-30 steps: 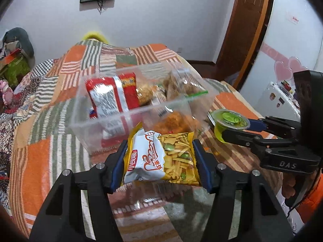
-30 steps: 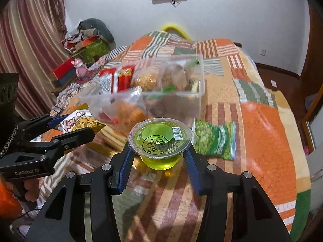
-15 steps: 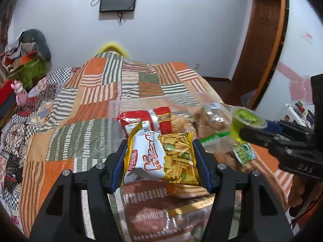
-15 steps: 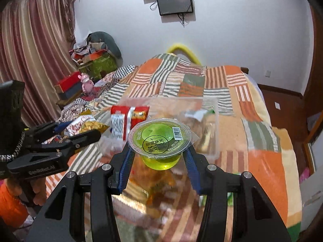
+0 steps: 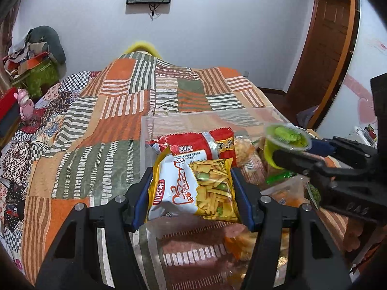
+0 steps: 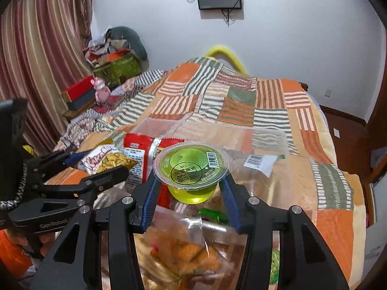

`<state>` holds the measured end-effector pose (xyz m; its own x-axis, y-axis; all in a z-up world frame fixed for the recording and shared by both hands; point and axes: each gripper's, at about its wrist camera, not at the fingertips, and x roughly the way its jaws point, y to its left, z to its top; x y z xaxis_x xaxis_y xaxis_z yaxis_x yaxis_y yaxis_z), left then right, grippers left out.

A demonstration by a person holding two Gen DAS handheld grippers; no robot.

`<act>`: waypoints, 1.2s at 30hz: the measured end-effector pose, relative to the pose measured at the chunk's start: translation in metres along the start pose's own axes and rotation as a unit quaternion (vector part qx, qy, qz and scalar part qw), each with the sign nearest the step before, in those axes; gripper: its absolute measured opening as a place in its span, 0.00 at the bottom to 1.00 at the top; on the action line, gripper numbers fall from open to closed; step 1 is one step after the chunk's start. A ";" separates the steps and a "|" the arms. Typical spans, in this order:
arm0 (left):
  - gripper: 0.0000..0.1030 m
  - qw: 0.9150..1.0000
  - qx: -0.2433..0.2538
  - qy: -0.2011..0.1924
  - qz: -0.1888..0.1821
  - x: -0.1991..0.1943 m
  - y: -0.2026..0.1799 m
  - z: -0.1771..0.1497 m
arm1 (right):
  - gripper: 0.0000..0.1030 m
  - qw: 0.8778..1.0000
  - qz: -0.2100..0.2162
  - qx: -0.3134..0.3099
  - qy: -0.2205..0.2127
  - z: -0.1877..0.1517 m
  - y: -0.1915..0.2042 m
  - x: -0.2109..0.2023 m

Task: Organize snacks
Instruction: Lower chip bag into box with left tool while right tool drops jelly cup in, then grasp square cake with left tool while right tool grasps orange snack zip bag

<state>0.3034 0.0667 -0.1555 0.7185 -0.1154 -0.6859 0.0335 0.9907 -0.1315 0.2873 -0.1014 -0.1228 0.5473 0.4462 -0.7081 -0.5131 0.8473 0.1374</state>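
Snack box point(image 5: 169, 120) below, both grippers loaded!
Left gripper point(image 5: 193, 191) clamps the cracker-mix packet point(image 5: 193, 191); right gripper point(image 6: 191, 188) pinches a green jelly cup point(image 6: 191, 166), its barcoded lid readable only from the right wrist.

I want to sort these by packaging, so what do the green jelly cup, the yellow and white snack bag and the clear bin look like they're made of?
Green jelly cup: seemingly clear rigid plastic, since the jelly shows through, under a printed peel-off film lid.
Yellow and white snack bag: glossy, crinkled plastic film with a clear window showing the chips.
Clear bin: transparent hard plastic, probably; the quilt shows through its walls.
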 end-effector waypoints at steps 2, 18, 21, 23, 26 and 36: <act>0.59 1.000 0.001 0.002 0.002 0.005 0.001 0.000 | 0.44 1.000 -0.003 -0.002 0.011 0.000 -0.001 0.008; 0.70 1.000 -0.006 0.027 -0.002 0.019 0.000 -0.001 | 0.48 0.999 0.001 -0.018 0.045 -0.005 0.000 0.016; 0.72 1.000 -0.006 0.020 -0.002 0.009 -0.003 -0.002 | 0.50 0.999 0.002 -0.014 0.038 -0.004 -0.003 0.005; 0.73 1.000 -0.006 0.016 -0.003 0.001 -0.004 -0.002 | 0.52 0.999 0.001 -0.013 0.030 -0.003 -0.004 -0.002; 0.75 1.000 -0.004 0.011 -0.003 -0.010 -0.006 0.000 | 0.56 1.000 -0.002 -0.012 0.019 -0.005 -0.006 -0.015; 0.84 1.000 0.006 0.005 -0.019 -0.047 -0.018 -0.015 | 0.61 1.000 -0.013 -0.012 0.010 -0.026 -0.012 -0.052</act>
<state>0.2583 0.0528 -0.1319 0.7095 -0.1528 -0.6880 0.0686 0.9866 -0.1483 0.2480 -0.1418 -0.1055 0.5468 0.4182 -0.7253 -0.5147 0.8512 0.1028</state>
